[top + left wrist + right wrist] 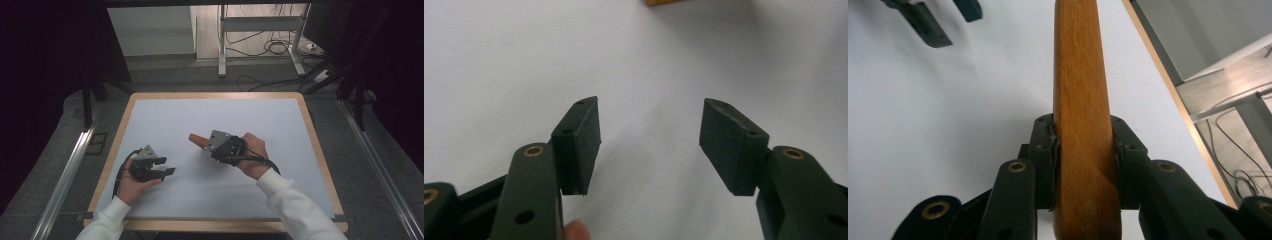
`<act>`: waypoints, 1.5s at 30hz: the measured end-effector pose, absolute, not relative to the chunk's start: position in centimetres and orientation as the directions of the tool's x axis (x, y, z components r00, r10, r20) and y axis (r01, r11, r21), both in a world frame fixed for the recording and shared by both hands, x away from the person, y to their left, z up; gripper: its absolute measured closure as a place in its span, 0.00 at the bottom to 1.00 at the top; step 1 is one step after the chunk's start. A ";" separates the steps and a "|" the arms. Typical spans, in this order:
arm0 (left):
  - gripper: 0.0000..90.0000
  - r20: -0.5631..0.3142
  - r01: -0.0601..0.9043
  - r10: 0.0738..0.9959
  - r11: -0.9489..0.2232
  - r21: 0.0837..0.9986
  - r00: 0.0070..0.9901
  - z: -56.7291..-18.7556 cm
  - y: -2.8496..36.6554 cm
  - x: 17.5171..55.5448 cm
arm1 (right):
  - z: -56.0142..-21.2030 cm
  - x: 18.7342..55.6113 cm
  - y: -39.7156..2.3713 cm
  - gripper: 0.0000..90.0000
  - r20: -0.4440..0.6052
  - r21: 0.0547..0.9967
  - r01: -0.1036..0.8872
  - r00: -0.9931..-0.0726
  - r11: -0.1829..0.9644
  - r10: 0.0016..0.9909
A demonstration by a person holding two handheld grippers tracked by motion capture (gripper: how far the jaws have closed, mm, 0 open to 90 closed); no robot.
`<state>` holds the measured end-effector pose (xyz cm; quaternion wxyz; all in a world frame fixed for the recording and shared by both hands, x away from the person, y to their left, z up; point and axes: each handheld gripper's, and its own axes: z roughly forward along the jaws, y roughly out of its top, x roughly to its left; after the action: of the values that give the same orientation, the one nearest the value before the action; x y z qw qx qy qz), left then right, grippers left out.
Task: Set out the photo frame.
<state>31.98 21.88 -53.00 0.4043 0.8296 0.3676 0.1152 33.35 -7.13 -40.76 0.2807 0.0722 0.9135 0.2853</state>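
Pale grey worktop (pixel 165 120) with a wooden rim, dark drapes at both sides, cables and a metal frame on the floor beyond. No containers anywhere on the surface.

Right gripper (pixel 206 142) sits just right of centre, clenched on a brown wooden piece (pixel 198 139) that sticks out toward 10 o'clock. In the right gripper view the wooden piece (pixel 1079 125) runs straight up between the pads, smooth, rounded and tapering, seated deep between the jaws with its near end past them. What the piece is cannot be told.

Left gripper (pixel 165 170) rests at about 7 o'clock, released, jaws spread toward 3 o'clock with nothing between them. Left gripper view: both pads (pixel 584 140) stand wide apart over bare worktop; an orange-brown edge (pixel 664 2) shows at the top border, likely the same piece.

Judgement: step in hand is carrying or presenting the piece. To do it well, keep the clench firm, since the tapered polished wood could slide forward; keep the piece level; if handing over, the left gripper should close on the free end before the right lets go.
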 end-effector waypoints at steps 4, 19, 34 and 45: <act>0.46 -0.107 0.517 0.705 -0.400 0.756 0.701 -53.0 21.9 32.0 | -40.3 32.8 -7.3 0.77 -0.456 0.580 -0.041 -0.844 0.814 0.283; 0.46 -0.113 0.518 0.704 -0.394 0.759 0.701 -53.0 21.8 32.0 | -39.8 30.8 -8.3 0.76 -0.386 0.621 -0.073 -0.895 0.780 0.224; 0.46 -0.113 0.522 0.700 -0.405 0.751 0.705 -53.1 21.8 32.0 | -40.0 33.8 -9.4 0.69 -0.380 0.637 -0.003 -0.871 0.771 0.311; 0.46 -0.110 0.521 0.703 -0.403 0.753 0.703 -53.1 21.8 32.0 | -40.3 35.8 -9.7 0.60 -0.364 0.650 0.045 -0.858 0.759 0.362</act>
<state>32.00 21.83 -53.08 0.4036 0.8299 0.3685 0.1127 35.77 -9.66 -40.29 0.2417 0.1123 0.9061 0.3287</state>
